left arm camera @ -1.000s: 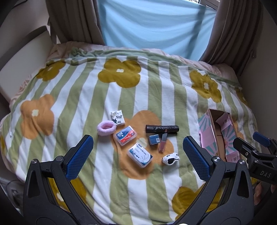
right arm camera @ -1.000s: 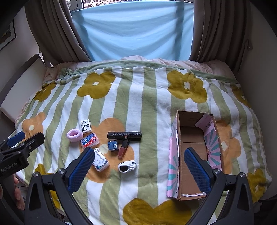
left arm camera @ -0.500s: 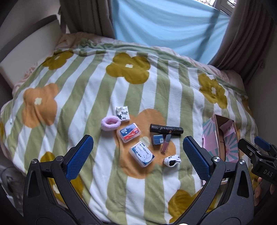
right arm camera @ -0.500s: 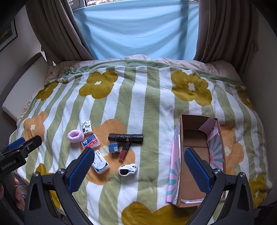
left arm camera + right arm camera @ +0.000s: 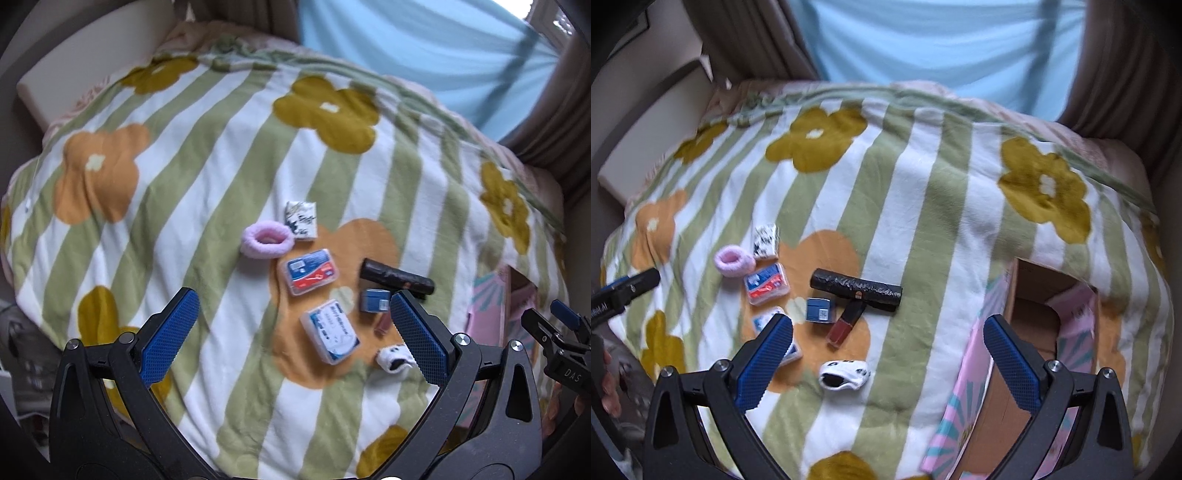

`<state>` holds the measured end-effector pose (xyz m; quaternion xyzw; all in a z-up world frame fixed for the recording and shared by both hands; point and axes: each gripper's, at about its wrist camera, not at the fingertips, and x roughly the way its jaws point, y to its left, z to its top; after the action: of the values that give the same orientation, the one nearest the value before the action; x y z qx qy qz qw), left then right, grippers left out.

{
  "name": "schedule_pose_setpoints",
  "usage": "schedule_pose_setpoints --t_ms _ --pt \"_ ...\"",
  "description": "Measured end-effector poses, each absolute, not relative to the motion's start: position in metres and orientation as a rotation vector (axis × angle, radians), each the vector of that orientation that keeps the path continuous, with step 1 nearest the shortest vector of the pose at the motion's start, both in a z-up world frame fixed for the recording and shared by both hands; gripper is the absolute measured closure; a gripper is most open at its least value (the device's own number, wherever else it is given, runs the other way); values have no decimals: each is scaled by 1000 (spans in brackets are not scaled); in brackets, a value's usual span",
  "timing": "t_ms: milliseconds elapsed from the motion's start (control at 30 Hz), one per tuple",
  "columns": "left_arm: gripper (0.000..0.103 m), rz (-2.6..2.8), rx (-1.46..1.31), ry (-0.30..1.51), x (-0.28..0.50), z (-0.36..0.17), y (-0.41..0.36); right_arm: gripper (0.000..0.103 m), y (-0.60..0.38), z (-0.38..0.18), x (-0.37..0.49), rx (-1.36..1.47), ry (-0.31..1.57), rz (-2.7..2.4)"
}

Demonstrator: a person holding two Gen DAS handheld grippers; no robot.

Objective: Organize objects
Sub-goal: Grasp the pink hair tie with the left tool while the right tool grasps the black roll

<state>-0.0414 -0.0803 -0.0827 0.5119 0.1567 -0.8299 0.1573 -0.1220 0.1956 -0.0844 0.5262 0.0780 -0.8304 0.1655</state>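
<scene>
Several small items lie on a striped flowered blanket (image 5: pixel 207 177): a pink hair tie (image 5: pixel 266 240), a patterned white packet (image 5: pixel 301 219), a red-and-blue case (image 5: pixel 312 270), a white-and-blue case (image 5: pixel 330 330), a small blue box (image 5: pixel 375 300), a black roll (image 5: pixel 397 279), a red lipstick (image 5: pixel 846 324) and a black-and-white sock (image 5: pixel 844 373). An open pink cardboard box (image 5: pixel 1034 332) lies on the right. My left gripper (image 5: pixel 295 341) is open and empty, above the near cases. My right gripper (image 5: pixel 888 356) is open and empty, between the sock and the box.
A cream headboard (image 5: pixel 92 62) runs along the left side. Brown curtains (image 5: pixel 1126 62) and a light blue drape (image 5: pixel 942 40) hang behind the bed. The blanket drops off at the near edge.
Both grippers have moved forward and lower toward the items, which look larger. The left view has swung left. Nothing on the blanket has moved.
</scene>
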Motion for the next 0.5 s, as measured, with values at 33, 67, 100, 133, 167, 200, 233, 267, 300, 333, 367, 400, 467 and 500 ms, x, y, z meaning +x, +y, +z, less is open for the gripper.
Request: schedule_pose_setpoints --t_ms 33,67,100,133,167,200,233,267,300,333,367,400,467,500 --pt "1 -2363 1470 450 -45 -89 -82 0 193 -93 -129 1503 249 -2345" --pt "1 -2349 1476 456 -50 -96 -84 0 191 -101 -136 1508 277 -2322" --pt "1 -2332 1484 460 -56 -106 -87 0 190 -110 -144 1509 307 -2299" --pt "1 -2322 1487 459 -59 -113 -88 0 189 -118 -151 1510 332 -2277" --pt "1 -2309 1492 458 -64 -121 -90 0 188 -126 -157 1510 360 -2247" --pt "1 -2295 1497 458 -71 -131 -93 0 187 -135 -163 1504 387 -2217" --pt "1 -2282 1503 461 -76 -140 -95 0 184 -143 -169 1500 416 -2185" --pt "0 -2272 1507 466 -80 -146 -97 1 181 -153 -175 1495 451 -2153" --pt "1 -2259 1512 474 -86 -156 -101 3 178 -161 -181 1486 482 -2126" --pt "1 -2248 1515 481 -91 -164 -103 4 174 -171 -186 1476 516 -2088" --pt "1 -2236 1522 498 -98 -175 -107 5 171 -179 -191 1471 546 -2062" --pt "0 -2227 1528 509 -102 -184 -110 6 167 -186 -195 1464 574 -2040" --pt "1 -2219 1537 520 -112 -200 -116 7 157 -204 -204 1447 630 -1993" --pt "1 -2213 1542 519 -115 -207 -118 10 152 -213 -207 1442 659 -1964"
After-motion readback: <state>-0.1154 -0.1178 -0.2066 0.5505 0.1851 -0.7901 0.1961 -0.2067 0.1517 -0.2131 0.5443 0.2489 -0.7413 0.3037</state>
